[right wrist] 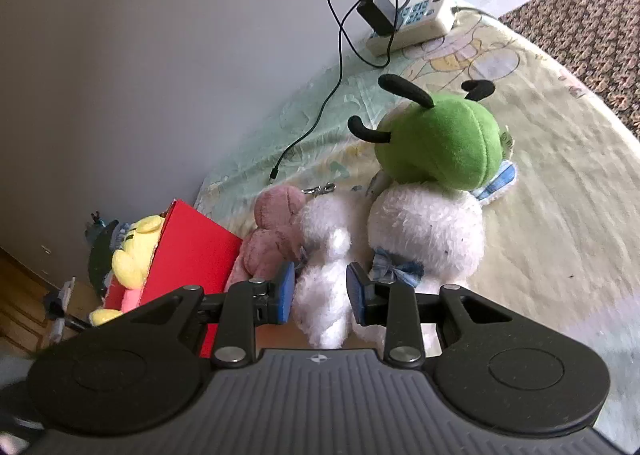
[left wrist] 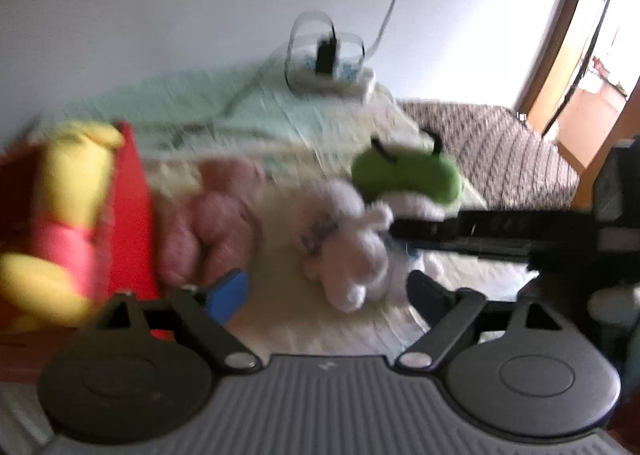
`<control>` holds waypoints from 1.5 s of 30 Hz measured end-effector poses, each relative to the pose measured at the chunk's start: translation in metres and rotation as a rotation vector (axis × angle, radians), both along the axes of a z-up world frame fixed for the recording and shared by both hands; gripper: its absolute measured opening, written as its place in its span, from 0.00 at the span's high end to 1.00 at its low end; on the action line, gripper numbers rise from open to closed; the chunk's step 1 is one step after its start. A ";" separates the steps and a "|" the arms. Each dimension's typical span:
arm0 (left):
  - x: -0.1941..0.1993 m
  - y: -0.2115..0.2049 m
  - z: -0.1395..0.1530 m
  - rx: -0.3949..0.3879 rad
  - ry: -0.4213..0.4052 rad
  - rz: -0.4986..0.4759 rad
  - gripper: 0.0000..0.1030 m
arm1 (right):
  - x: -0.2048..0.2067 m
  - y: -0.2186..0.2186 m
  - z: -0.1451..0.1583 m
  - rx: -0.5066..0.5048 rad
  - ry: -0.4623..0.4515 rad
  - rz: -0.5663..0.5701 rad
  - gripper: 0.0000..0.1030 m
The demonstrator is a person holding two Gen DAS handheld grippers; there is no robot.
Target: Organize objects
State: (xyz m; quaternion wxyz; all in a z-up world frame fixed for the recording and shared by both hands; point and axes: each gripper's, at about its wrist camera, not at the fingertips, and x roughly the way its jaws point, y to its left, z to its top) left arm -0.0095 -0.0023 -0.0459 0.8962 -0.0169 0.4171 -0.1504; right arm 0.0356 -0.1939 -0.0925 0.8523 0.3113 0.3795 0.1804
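Note:
A small white plush (right wrist: 326, 255) lies on the pale sheet, and my right gripper (right wrist: 320, 293) has its blue pads against both its sides. It also shows in the blurred left wrist view (left wrist: 348, 251). A pink plush (right wrist: 274, 235) lies left of it, and a bigger white plush (right wrist: 428, 231) with a green plush (right wrist: 444, 139) on top sits right. A yellow bear plush (right wrist: 134, 251) sits in a red box (right wrist: 192, 251). My left gripper (left wrist: 324, 287) is open and empty, just in front of the white plush. The red box (left wrist: 132, 215) and the bear (left wrist: 72, 211) are at its left.
A white power strip (right wrist: 412, 21) with a black charger (right wrist: 378, 13) and a black cable (right wrist: 320, 111) lies at the back against the wall. A brown patterned blanket (right wrist: 592, 27) lies at the right. The right gripper's body (left wrist: 520, 231) crosses the left wrist view.

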 end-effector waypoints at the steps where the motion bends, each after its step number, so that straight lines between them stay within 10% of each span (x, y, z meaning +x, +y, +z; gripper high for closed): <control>1: 0.008 -0.002 -0.009 -0.015 0.032 0.001 0.22 | 0.003 0.000 0.000 0.002 0.004 0.008 0.69; 10: 0.055 0.001 -0.057 -0.298 0.251 0.026 0.24 | 0.026 0.008 -0.008 -0.010 0.027 0.052 0.68; 27: 0.093 -0.018 -0.079 -0.196 0.292 0.002 0.37 | 0.056 0.029 -0.020 -0.117 0.036 0.137 0.70; 45: 0.042 -0.017 -0.046 -0.109 0.228 -0.052 0.46 | 0.017 0.044 0.006 -0.157 -0.030 0.248 0.77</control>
